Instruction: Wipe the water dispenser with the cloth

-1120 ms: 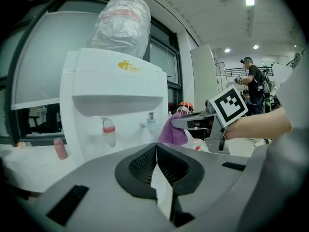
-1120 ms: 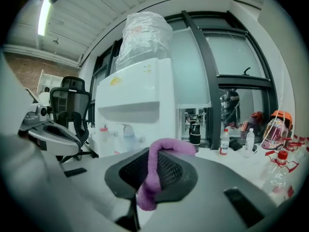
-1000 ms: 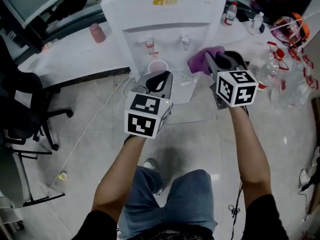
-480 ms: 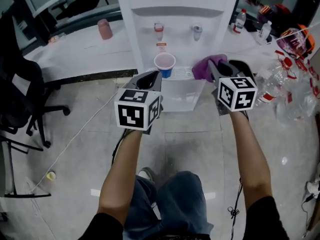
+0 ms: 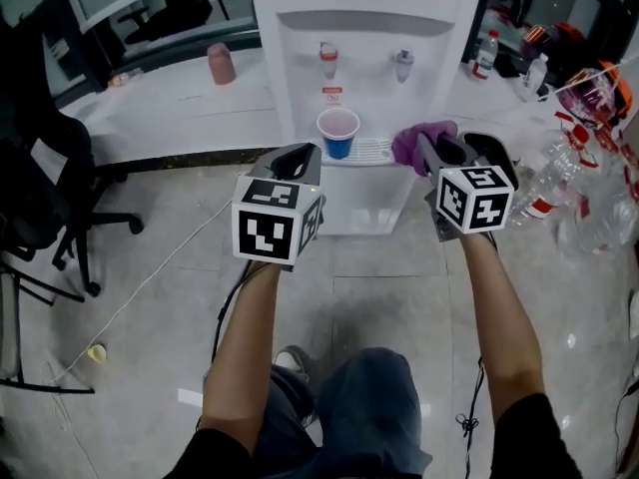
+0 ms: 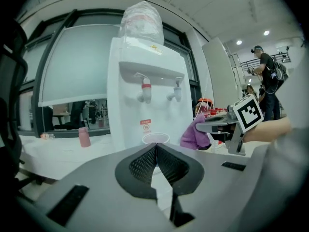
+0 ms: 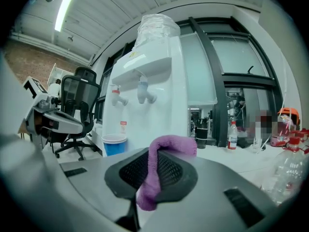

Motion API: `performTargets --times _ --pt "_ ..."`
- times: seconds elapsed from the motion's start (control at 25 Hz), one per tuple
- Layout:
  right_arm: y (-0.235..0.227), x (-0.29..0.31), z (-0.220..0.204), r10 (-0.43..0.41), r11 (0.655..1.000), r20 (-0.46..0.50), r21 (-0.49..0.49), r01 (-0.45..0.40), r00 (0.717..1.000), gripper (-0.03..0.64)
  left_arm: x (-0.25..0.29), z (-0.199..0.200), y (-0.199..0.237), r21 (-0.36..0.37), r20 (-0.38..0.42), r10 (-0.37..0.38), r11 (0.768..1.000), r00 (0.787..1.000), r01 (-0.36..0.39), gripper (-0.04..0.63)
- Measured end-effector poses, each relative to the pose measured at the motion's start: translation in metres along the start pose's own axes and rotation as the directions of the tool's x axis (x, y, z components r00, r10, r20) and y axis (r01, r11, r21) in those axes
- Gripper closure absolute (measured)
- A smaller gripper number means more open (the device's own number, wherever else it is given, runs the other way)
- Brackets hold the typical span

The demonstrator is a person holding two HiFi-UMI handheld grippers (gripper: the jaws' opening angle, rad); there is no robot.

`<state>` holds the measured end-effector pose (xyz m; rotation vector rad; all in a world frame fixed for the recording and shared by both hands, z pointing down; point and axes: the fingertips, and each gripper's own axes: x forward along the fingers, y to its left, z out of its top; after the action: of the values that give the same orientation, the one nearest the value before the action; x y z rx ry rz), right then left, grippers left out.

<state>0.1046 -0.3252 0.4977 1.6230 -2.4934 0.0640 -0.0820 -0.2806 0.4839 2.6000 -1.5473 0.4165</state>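
Observation:
The white water dispenser (image 5: 364, 28) stands ahead, with a red tap (image 5: 328, 58) and a grey tap (image 5: 403, 64). A blue cup (image 5: 338, 132) rests on its drip tray (image 5: 377, 151). My right gripper (image 5: 431, 150) is shut on the purple cloth (image 5: 419, 140), held at the tray's right end, short of the dispenser front. In the right gripper view the cloth (image 7: 157, 170) hangs between the jaws. My left gripper (image 5: 297, 158) is shut and empty, just left of the cup; in its own view the jaws (image 6: 155, 149) meet below the dispenser (image 6: 147, 100).
A white table (image 5: 190, 108) with a pink bottle (image 5: 221, 64) lies left of the dispenser. A black office chair (image 5: 40, 198) stands at the far left. Plastic bottles (image 5: 544, 183) crowd the right side. A cable (image 5: 140, 297) runs across the tiled floor.
The view has shifted: the dispenser sits lower and closer in frame. Both grippers stay near the drip tray, the cloth still held by the right one.

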Motion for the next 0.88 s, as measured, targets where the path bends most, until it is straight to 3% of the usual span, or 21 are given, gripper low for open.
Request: performTargets --times 0.32,0.6,0.88 --pt "0.048 -0.022 0.080 0.124 0.989 0.138 -0.092 -0.112 0.983 0.584 -0.006 0.025 0.021 -0.046 0.031 0.030 0.998 0.999 -0.029 0.571" --pt "0.105 -0.031 0.164 0.278 0.958 0.263 -0.145 -0.247 0.924 0.584 -0.028 0.033 0.039 -0.056 0.012 0.052 0.997 0.999 -0.051 0.571" --pt "0.157 -0.011 0.224 0.374 0.922 0.293 -0.221 -0.318 0.880 0.584 -0.044 0.045 0.056 -0.059 0.043 0.073 0.996 0.996 -0.070 0.571"
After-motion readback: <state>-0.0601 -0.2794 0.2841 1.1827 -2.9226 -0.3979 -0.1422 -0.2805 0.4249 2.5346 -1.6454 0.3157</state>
